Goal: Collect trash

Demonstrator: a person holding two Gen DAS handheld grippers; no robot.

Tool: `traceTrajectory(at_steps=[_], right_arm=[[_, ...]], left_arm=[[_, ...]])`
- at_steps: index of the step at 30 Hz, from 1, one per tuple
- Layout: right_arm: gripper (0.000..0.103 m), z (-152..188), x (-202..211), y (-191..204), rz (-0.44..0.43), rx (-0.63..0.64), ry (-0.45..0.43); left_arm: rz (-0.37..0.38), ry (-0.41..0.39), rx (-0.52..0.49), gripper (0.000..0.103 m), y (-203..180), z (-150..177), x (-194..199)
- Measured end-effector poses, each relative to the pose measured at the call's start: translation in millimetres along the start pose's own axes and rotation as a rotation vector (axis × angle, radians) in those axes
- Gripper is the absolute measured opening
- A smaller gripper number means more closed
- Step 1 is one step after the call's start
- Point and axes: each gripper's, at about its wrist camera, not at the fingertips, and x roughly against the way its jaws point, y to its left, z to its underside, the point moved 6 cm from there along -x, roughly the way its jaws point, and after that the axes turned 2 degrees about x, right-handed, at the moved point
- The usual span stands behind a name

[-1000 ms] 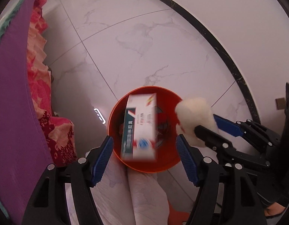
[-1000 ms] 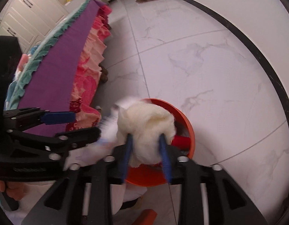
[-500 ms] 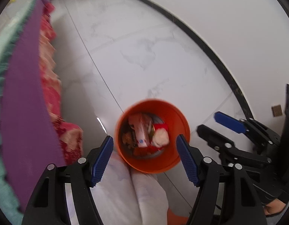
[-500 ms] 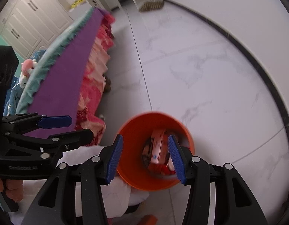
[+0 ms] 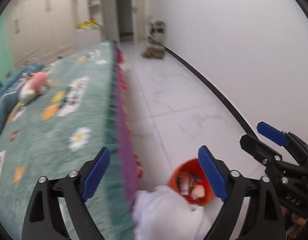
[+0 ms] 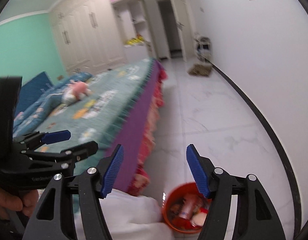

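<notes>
Both grippers are up above the floor, pointing down and forward over a bedroom. Left gripper (image 5: 154, 174): jaws spread wide and opening further, nothing between the blue pads; behind the gap lie only the bed edge and the floor. Right gripper (image 6: 154, 170): jaws apart and also opening, nothing between them either. Each gripper shows in the other's view, the right one at the right edge of the left wrist view, the left one at the left edge of the right wrist view with a hand (image 6: 10, 204) wrapped round its handle. Orange bin (image 6: 170, 198) stands on the white marble floor (image 6: 224, 120), low and near in both views, just right of the bed's frilled red skirt (image 6: 152, 120). The right pad of each gripper overlaps the bin's rim in its own view. Inside the bin (image 5: 175, 175): a small carton (image 6: 187, 206), a pale fluffy wad (image 6: 199, 218) and red scraps, all blurred. White cloth (image 6: 134, 218), the person's clothing as far as can be told, fills the near bottom between bed and bin. Bed (image 5: 60, 120) on the left carries a teal patterned cover with a purple border; a pink soft toy (image 5: 34, 86) lies on it further back. Far end: cream wardrobes (image 6: 86, 34), an open doorway (image 6: 168, 32), and a brown mat (image 5: 153, 53) by the right wall.
</notes>
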Motion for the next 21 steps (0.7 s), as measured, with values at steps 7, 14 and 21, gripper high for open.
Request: traceTrajectory(at_steps=[7,14,21], right_arm=[[0.076,-24,23,90,-0.118,0.091,-0.064],[0.08,-37,45,194,-0.277,0.212,-0.111],[0.084,-39,62,282,-0.432,0.322,-0.121]], left_arm=[[-0.122,-0.101,0.114,0.089,67,14,69],[-0.28,-0.202,0.245,0.096,141,34,135],[-0.409,-0.266,0.374,0.097,201,62,195]])
